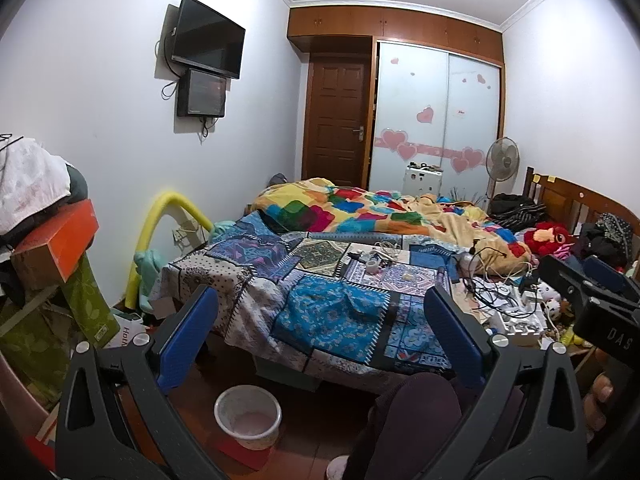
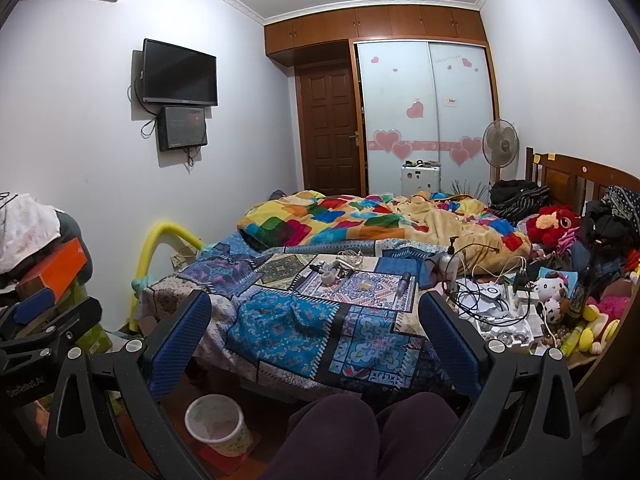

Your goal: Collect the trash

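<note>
A white waste bin (image 1: 247,415) stands on the floor at the foot of the bed; it also shows in the right wrist view (image 2: 218,422). Small bits lie on the patchwork bedspread (image 1: 328,312): a crumpled yellowish scrap (image 1: 407,277) (image 2: 365,285), a small tape roll (image 1: 372,266) (image 2: 328,278) and tangled cords. My left gripper (image 1: 320,300) is open and empty, held above the floor in front of the bed. My right gripper (image 2: 316,304) is open and empty, at about the same height. The right gripper shows at the right edge of the left wrist view (image 1: 592,296).
My knees (image 2: 360,432) are below the grippers. Boxes and bags (image 1: 52,248) are stacked at the left. Cables, chargers and plush toys (image 2: 520,300) clutter the bed's right side by the wooden headboard (image 2: 580,176). A colourful blanket (image 2: 360,216) lies farther back.
</note>
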